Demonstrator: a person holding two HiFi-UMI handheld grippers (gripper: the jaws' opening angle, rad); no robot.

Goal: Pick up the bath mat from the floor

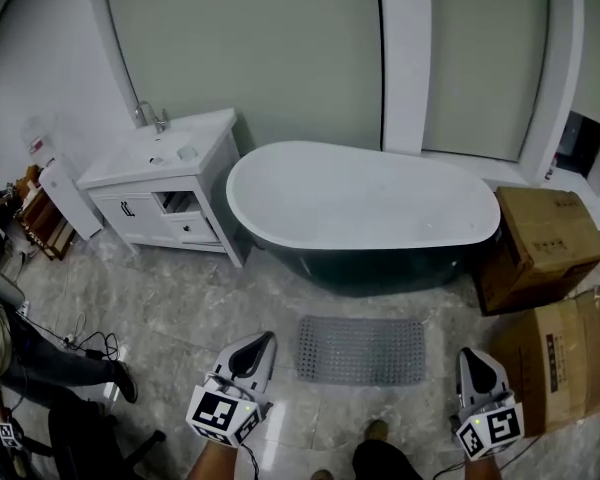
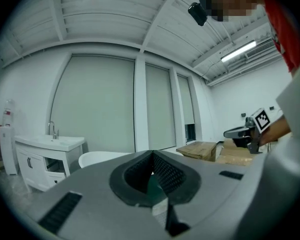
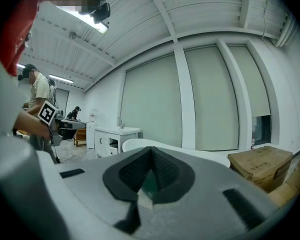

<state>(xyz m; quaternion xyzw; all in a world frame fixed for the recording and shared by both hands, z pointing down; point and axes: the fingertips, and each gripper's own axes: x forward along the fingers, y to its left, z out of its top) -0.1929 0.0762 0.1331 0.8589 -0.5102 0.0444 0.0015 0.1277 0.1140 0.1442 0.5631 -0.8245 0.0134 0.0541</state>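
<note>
The bath mat (image 1: 361,350) lies flat on the floor (image 1: 180,308), a grey perforated rectangle just in front of the bathtub (image 1: 360,208), its long sides parallel to the tub's wall; nothing rests on it and neither gripper touches it. The left gripper (image 1: 258,346) hangs just off the mat's left short edge, the right gripper (image 1: 472,360) off its right one; both have their jaws pressed together with nothing between them, and both point about level rather than down at the mat. To pick it up well, I judge the jaws must first part, then tip down toward the near corners; a thin mat lying flush probably wants one jaw slid under its edge; gripping both ends evenly should keep it from folding; the cardboard box (image 1: 545,243) leaves the right end less room.
</note>
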